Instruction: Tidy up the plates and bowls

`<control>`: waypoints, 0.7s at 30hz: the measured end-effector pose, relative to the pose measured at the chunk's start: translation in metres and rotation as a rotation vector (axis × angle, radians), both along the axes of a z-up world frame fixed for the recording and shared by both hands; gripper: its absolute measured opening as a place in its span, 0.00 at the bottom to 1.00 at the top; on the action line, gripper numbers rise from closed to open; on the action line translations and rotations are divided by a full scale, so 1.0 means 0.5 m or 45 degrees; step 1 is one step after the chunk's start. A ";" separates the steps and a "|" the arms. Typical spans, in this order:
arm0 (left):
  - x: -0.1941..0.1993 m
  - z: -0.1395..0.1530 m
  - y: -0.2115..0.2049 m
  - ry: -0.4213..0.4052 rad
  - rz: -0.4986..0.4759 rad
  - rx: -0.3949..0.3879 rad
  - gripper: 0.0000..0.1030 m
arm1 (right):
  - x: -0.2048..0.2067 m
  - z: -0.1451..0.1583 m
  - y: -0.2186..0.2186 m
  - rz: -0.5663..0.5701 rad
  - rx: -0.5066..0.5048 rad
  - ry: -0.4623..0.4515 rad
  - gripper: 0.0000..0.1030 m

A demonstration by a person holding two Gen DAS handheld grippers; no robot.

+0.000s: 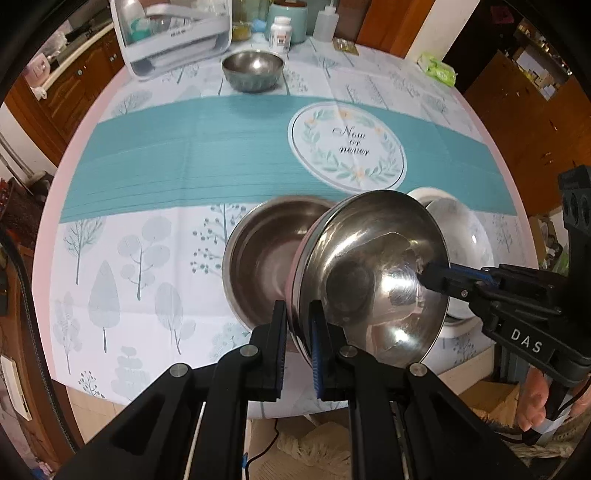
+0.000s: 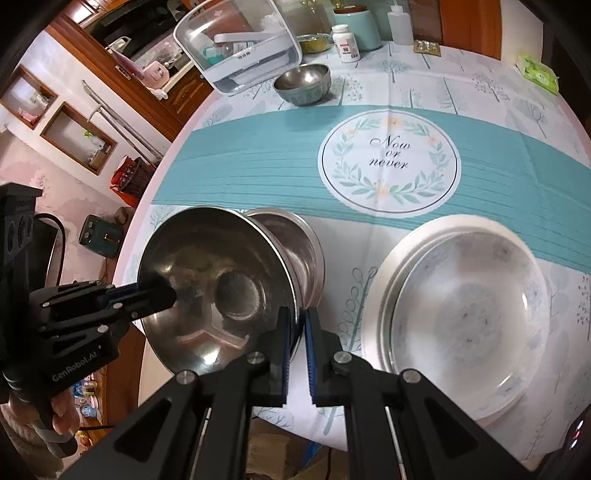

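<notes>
A shallow steel bowl (image 1: 373, 277) (image 2: 214, 288) hangs tilted over the near part of the table, held at opposite points of its rim. My left gripper (image 1: 298, 314) (image 2: 170, 291) is shut on one side of the rim and my right gripper (image 2: 297, 317) (image 1: 424, 275) is shut on the other. Just behind and partly under it, a deeper steel bowl (image 1: 266, 251) (image 2: 306, 240) stands on the cloth. To the right, a white bowl (image 2: 469, 314) (image 1: 461, 236) rests in a white plate (image 2: 380, 280). A small steel bowl (image 1: 253, 70) (image 2: 303, 83) stands at the far side.
A white box with a clear lid (image 1: 173, 33) (image 2: 243, 48), a teal canister (image 1: 288, 18), a pill bottle (image 2: 345, 42), a squeeze bottle (image 2: 399, 24) and a green packet (image 2: 539, 74) line the back. The round table's near edge (image 1: 155, 402) lies just below the grippers.
</notes>
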State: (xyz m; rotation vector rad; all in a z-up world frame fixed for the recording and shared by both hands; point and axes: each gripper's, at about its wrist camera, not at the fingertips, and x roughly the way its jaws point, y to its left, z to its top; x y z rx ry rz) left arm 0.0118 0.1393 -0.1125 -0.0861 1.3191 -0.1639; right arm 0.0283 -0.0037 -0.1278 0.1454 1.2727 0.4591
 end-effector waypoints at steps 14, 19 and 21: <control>0.069 -0.095 0.051 0.115 -0.088 -0.030 0.09 | 0.045 -0.068 0.055 -0.146 -0.069 0.106 0.07; 0.085 -0.118 0.047 0.150 -0.130 -0.032 0.09 | 0.059 -0.075 0.061 -0.167 -0.111 0.124 0.07; 0.088 -0.125 0.047 0.158 -0.140 -0.027 0.09 | 0.062 -0.079 0.065 -0.163 -0.123 0.126 0.07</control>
